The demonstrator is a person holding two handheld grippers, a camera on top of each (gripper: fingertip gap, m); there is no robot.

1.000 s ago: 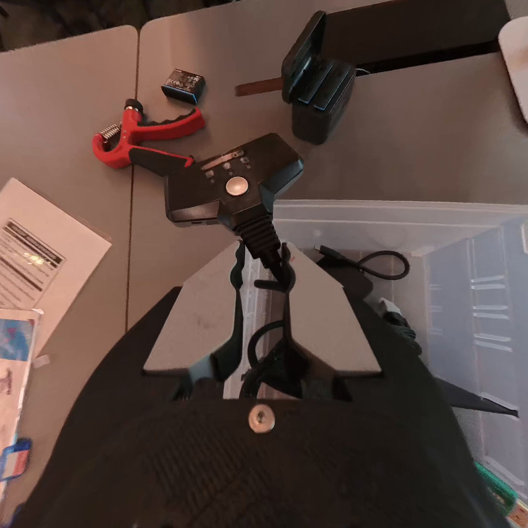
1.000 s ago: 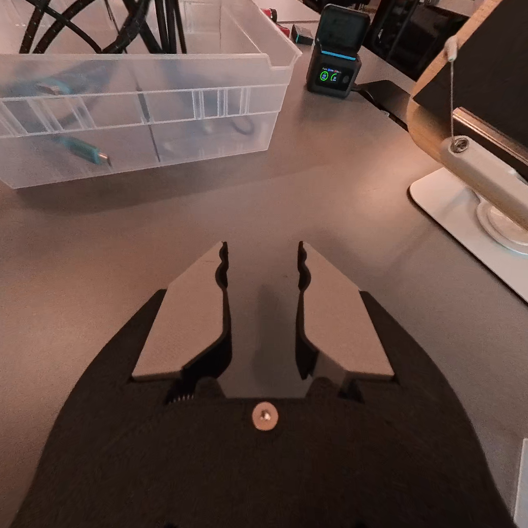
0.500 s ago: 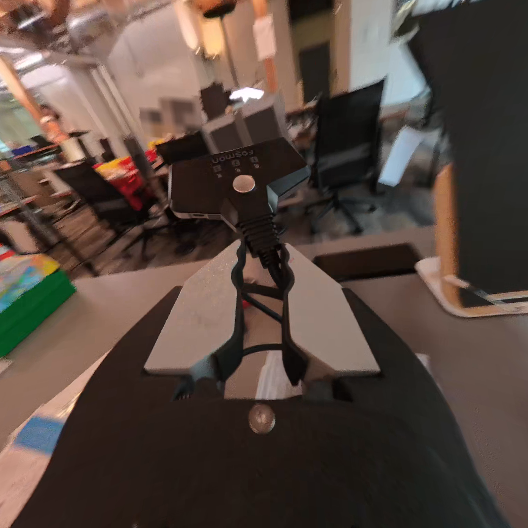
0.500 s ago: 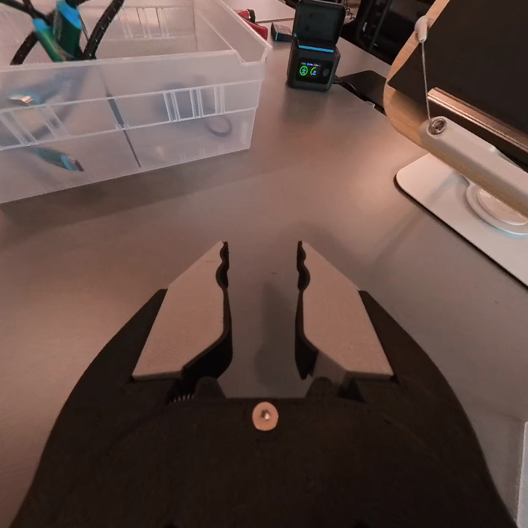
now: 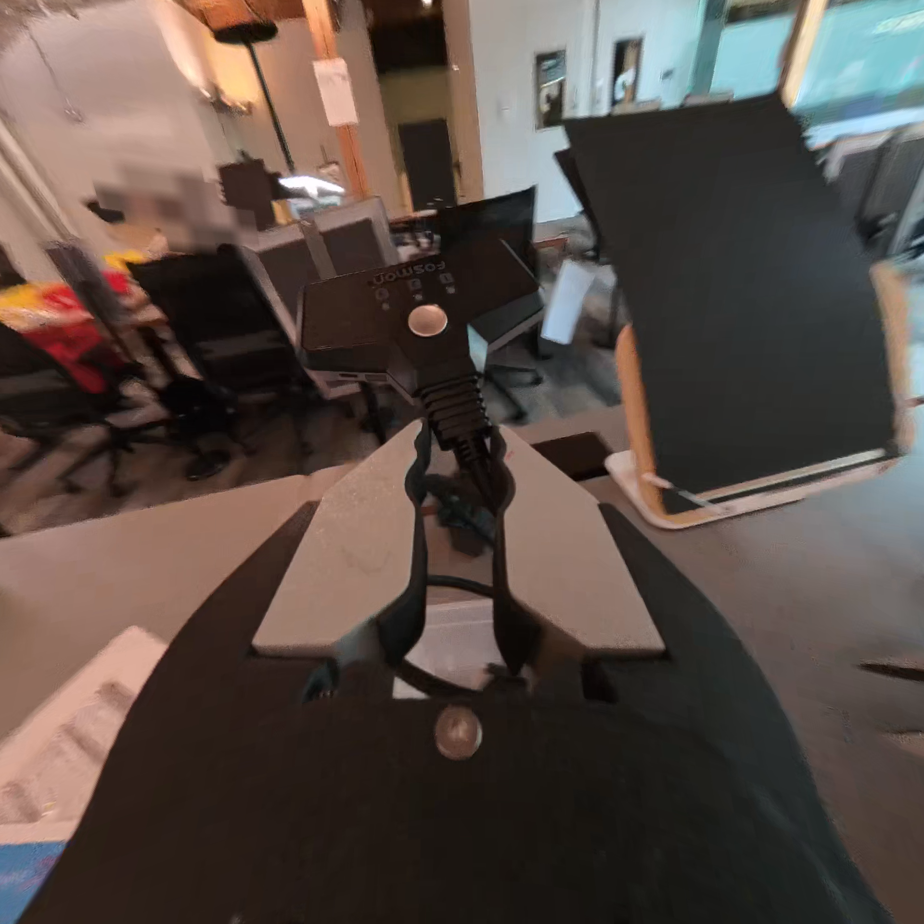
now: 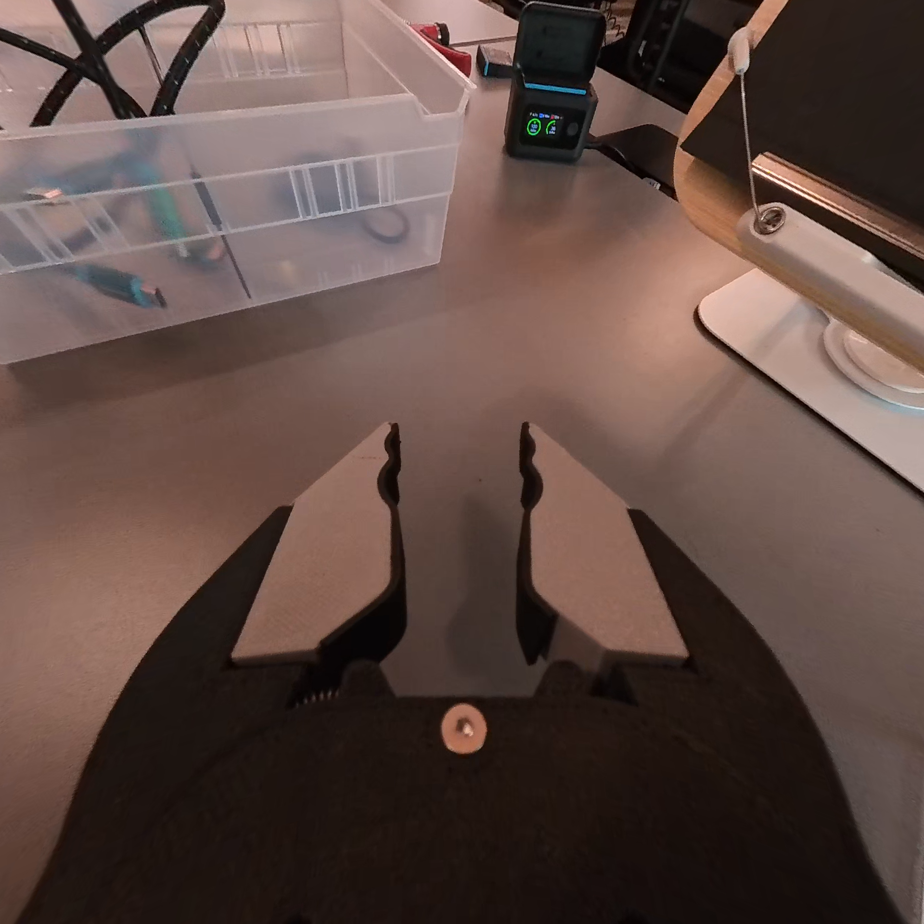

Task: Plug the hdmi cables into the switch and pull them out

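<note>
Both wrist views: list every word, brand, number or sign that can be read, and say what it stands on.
I do not quote writing; this is where it stands.
Black switch, held by its cable in the left gripper: a light brand mark and three small port signs.
Dark case on the table: lit screen with figures, too small to read.
Paper on the pillar: blurred.

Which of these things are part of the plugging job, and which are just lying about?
Part of the job:
- black switch, held by its cable in the left tool
- cables in the clear bin
- open right tool

Lying about:
- small charger with lit screen
- monitor stand
</note>
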